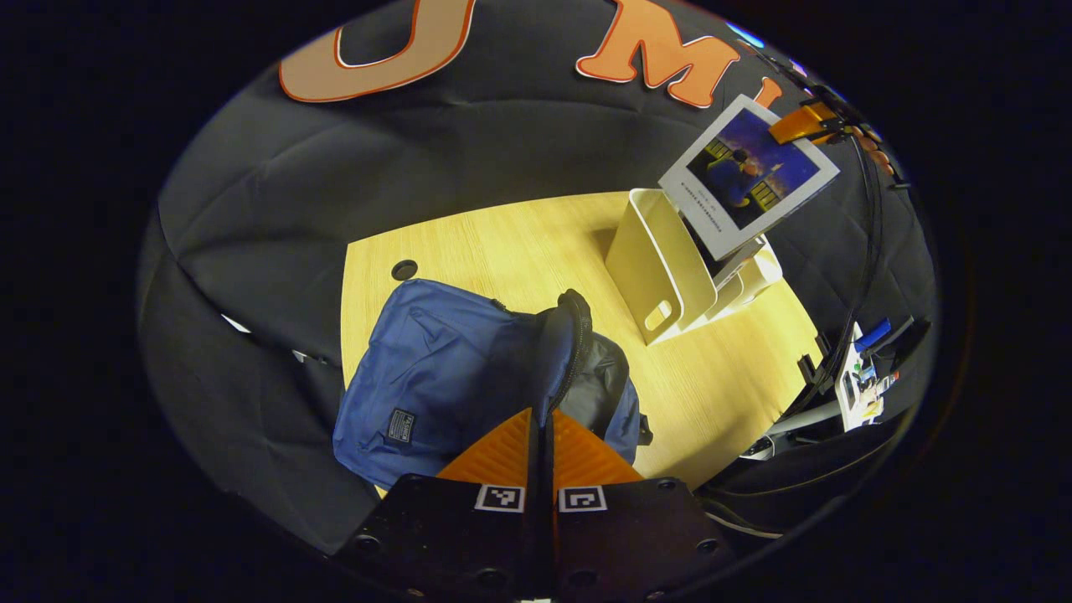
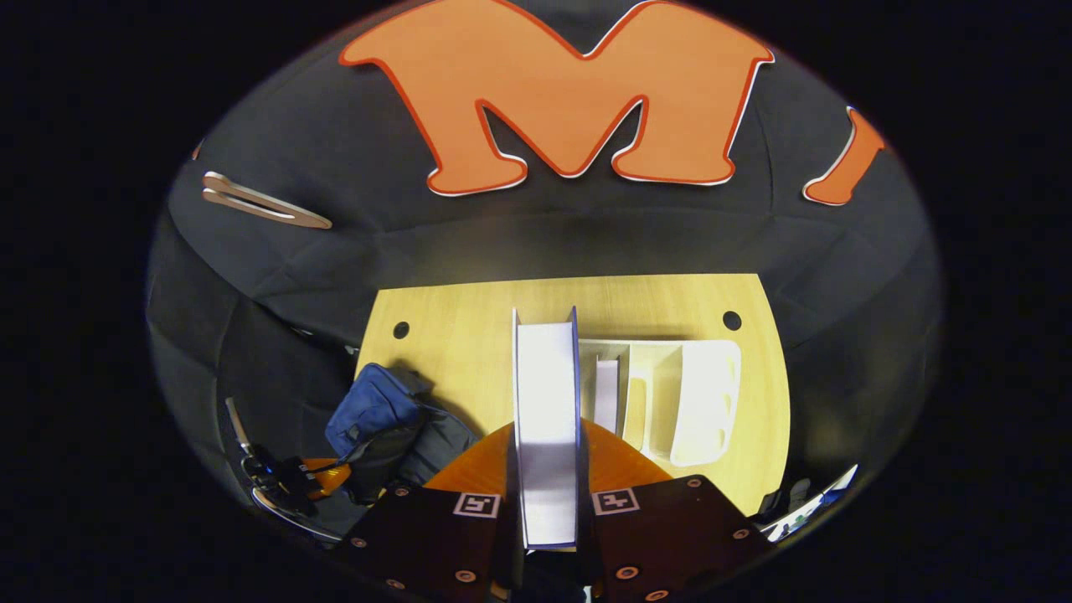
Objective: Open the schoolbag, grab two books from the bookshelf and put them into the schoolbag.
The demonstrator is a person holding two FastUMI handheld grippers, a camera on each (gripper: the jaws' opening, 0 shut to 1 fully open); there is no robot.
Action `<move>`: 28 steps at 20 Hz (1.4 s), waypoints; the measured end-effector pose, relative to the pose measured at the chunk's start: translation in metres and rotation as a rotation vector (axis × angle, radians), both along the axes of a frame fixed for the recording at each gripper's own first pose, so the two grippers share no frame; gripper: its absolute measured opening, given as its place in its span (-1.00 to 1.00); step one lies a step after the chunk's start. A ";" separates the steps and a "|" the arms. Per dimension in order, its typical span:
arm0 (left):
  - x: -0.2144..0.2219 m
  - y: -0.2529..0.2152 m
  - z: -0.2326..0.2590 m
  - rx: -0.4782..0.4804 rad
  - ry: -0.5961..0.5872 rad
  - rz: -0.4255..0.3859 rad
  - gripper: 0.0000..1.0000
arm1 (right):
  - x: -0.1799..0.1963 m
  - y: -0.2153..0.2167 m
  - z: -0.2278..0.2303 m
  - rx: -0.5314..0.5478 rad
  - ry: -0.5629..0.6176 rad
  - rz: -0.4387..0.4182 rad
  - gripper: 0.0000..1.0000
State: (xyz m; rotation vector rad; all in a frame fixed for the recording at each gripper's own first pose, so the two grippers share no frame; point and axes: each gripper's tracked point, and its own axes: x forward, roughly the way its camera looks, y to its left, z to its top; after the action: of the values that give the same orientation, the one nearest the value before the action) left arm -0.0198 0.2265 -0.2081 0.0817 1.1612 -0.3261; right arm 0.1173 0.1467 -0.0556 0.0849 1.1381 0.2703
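One book (image 2: 548, 402) in right claw (image 2: 548, 452), one schoolbag (image 1: 444, 377), one bookshelf (image 1: 670, 268)

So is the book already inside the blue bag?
No, the right tool holds the book up in the air, away from the schoolbag on the table.

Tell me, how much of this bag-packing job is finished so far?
Done: the schoolbag looks unzipped, its flap held up by the left gripper. In hand: the right gripper clamps one book, lifted above the white bookshelf and not yet in the bag. Left: dropping it in, then fetching a second; another book seems to stand in the shelf.
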 end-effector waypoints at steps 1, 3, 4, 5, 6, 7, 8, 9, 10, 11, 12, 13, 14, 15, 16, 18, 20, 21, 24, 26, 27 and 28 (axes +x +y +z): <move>0.001 0.001 0.000 0.001 0.001 0.001 -0.99 | -0.005 0.000 0.006 0.013 -0.013 0.001 -0.50; 0.002 0.000 0.000 0.000 0.004 0.003 -0.99 | -0.014 0.000 0.017 0.041 -0.047 0.003 -0.50; 0.002 -0.001 0.000 -0.001 0.006 0.006 -0.99 | -0.017 0.004 0.019 0.068 -0.055 0.002 -0.51; 0.002 -0.001 -0.001 0.000 0.009 0.002 -0.99 | -0.025 0.008 0.021 0.097 -0.061 0.009 -0.52; 0.002 -0.002 -0.002 0.003 0.010 -0.001 -0.99 | -0.033 0.011 0.024 0.123 -0.068 0.007 -0.52; 0.001 -0.002 -0.002 0.006 0.014 -0.003 -0.99 | -0.041 0.013 0.022 0.140 -0.072 0.006 -0.53; 0.001 -0.002 -0.002 0.008 0.015 -0.005 -0.99 | -0.049 0.014 0.015 0.151 -0.068 0.010 -0.53; 0.002 -0.003 -0.002 0.009 0.018 -0.007 -0.99 | -0.059 0.018 0.006 0.165 -0.057 0.012 -0.53; 0.002 -0.004 -0.002 0.012 0.018 -0.010 -0.98 | -0.069 0.024 -0.003 0.188 -0.042 0.013 -0.53; 0.001 -0.004 -0.004 0.013 0.022 -0.010 -0.98 | -0.079 0.030 -0.013 0.213 -0.023 0.009 -0.53; 0.001 -0.003 -0.004 0.016 0.022 -0.009 -0.99 | -0.087 0.037 -0.025 0.242 -0.003 -0.003 -0.53; 0.001 -0.002 -0.004 0.022 0.025 -0.010 -0.98 | -0.096 0.041 -0.035 0.273 0.018 -0.012 -0.52; 0.002 -0.001 -0.003 0.029 0.026 -0.013 -0.98 | -0.105 0.048 -0.043 0.306 0.038 -0.021 -0.53; 0.004 0.000 -0.001 0.038 0.025 -0.022 -0.98 | -0.113 0.054 -0.051 0.340 0.056 -0.026 -0.53; 0.005 0.002 0.001 0.047 0.021 -0.029 -0.98 | -0.120 0.059 -0.058 0.371 0.069 -0.030 -0.54; 0.008 0.004 0.007 0.057 0.023 -0.042 -0.99 | -0.128 0.070 -0.076 0.418 0.084 -0.038 -0.55; 0.014 0.011 0.014 0.084 0.014 -0.048 -0.99 | -0.138 0.078 -0.089 0.470 0.096 -0.056 -0.55; 0.014 0.013 0.018 0.086 0.012 -0.047 -0.98 | -0.144 0.083 -0.092 0.506 0.107 -0.066 -0.55; 0.022 0.014 0.029 0.090 0.009 -0.044 -0.99 | -0.156 0.096 -0.106 0.592 0.132 -0.100 -0.55; 0.023 0.016 0.035 0.107 0.006 -0.053 -0.99 | -0.161 0.106 -0.116 0.614 0.125 -0.119 -0.55; 0.024 0.015 0.038 0.113 0.005 -0.060 -0.99 | -0.162 0.111 -0.121 0.630 0.119 -0.125 -0.55; 0.026 0.012 0.040 0.117 0.008 -0.068 -0.99 | -0.164 0.118 -0.123 0.654 0.119 -0.134 -0.55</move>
State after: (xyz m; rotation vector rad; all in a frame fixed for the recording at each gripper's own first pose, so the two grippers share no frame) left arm 0.0061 0.2387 -0.1679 0.2230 1.1869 -0.3181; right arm -0.0469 0.2644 -0.1785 0.7597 1.1177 0.5147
